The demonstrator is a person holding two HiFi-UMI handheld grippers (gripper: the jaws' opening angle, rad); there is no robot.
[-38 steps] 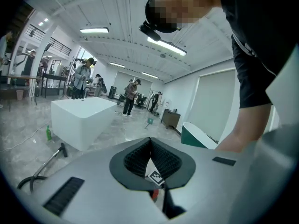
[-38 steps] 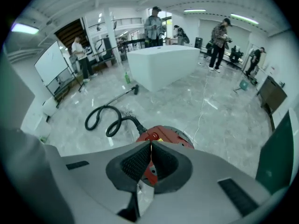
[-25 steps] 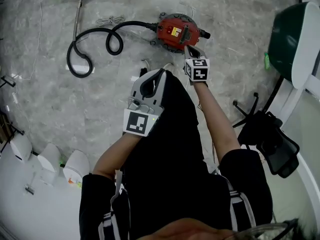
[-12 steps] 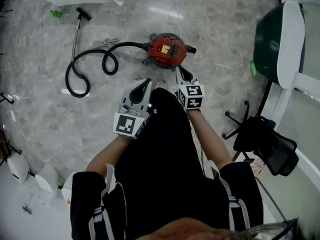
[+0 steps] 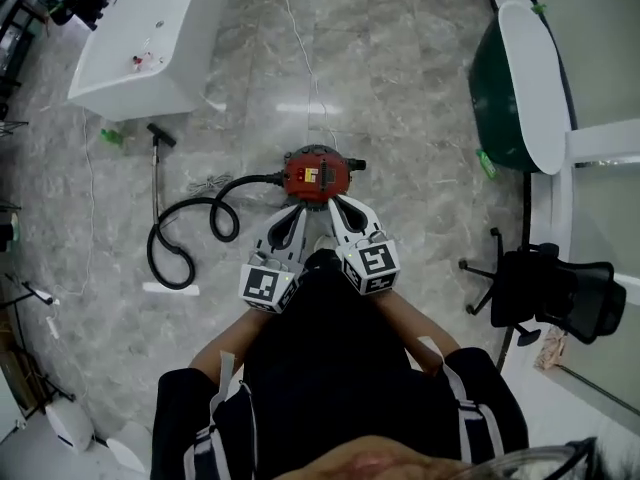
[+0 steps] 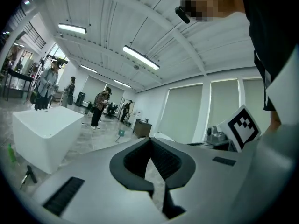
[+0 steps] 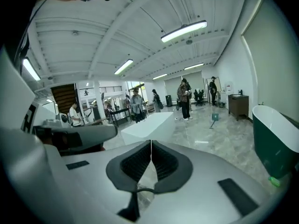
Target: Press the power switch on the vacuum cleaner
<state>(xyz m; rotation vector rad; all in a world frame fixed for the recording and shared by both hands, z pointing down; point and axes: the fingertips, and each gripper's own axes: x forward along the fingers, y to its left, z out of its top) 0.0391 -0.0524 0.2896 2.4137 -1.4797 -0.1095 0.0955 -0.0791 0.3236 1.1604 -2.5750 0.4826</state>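
The red vacuum cleaner (image 5: 316, 176) sits on the grey marble floor, its black hose (image 5: 190, 236) looping off to the left. In the head view both grippers are held side by side close to the person's body, well above the vacuum and apart from it. My left gripper (image 5: 296, 211) is shut, jaw tips together, nothing between them. My right gripper (image 5: 335, 204) is shut and empty too. Both gripper views look level across the room, with the left gripper's (image 6: 150, 138) and the right gripper's (image 7: 151, 141) tips closed; the vacuum is not in them.
A white block (image 5: 140, 38) stands at the far left and a green and white tub (image 5: 520, 78) at the right. A black office chair (image 5: 560, 293) is at the right. The vacuum's wand (image 5: 155, 168) and a thin cord (image 5: 300, 28) lie on the floor. People (image 7: 184, 99) stand far off.
The right gripper has pulled back from the top of the vacuum. Both grippers have come together near the body, and the head view has risen, so the vacuum looks smaller and farther.
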